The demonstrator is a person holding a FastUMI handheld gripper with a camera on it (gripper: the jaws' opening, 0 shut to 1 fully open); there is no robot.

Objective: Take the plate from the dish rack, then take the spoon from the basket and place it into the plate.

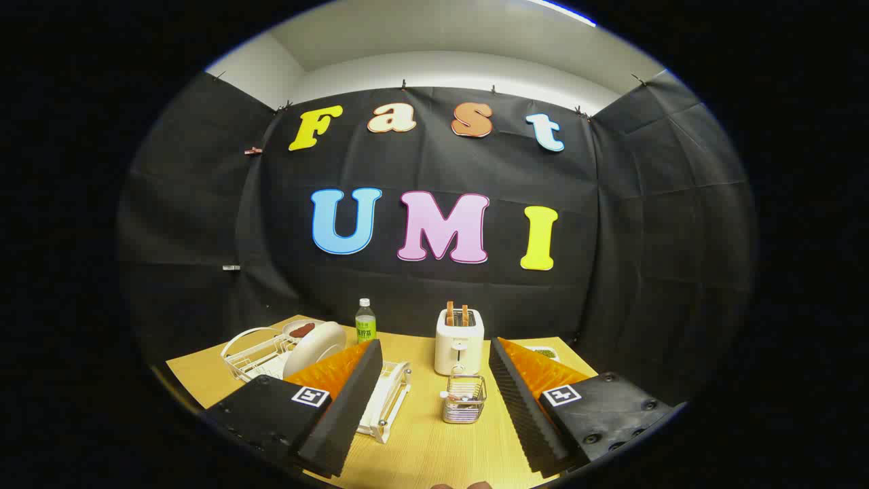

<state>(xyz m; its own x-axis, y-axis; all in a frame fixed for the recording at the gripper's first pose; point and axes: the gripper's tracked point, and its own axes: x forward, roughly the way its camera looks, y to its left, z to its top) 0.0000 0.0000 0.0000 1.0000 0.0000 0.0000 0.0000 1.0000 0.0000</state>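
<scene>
1. In the gripper view, I saw my gripper (434, 380) held above the wooden table (421, 448) with its fingers spread wide and nothing between them.
2. The left finger (343, 407) and the right finger (523, 407) each angled outward, and the gap between them framed the middle of the table.
3. The wire basket (464, 399) stood just ahead of the fingers, in the gap and a little nearer the right finger. Some utensil handles poked up in it; I could not pick out the spoon among them.
4. Directly beyond the basket stood a white toaster (459, 346) with two brown slices sticking up from its slots.
5. The white dish rack (271, 353) sat on the left part of the table, partly hidden behind the left finger, with a piece of it showing again just inside that finger.
6. The plate (313, 348) stood tilted on edge in the dish rack, pale and round, touching nothing of the gripper.
7. A green-labelled bottle (365, 322) stood at the far side of the table, between the dish rack and the toaster.
8. A small tray-like item (543, 352) peeked out beyond the right finger; I could not tell what it was.
</scene>
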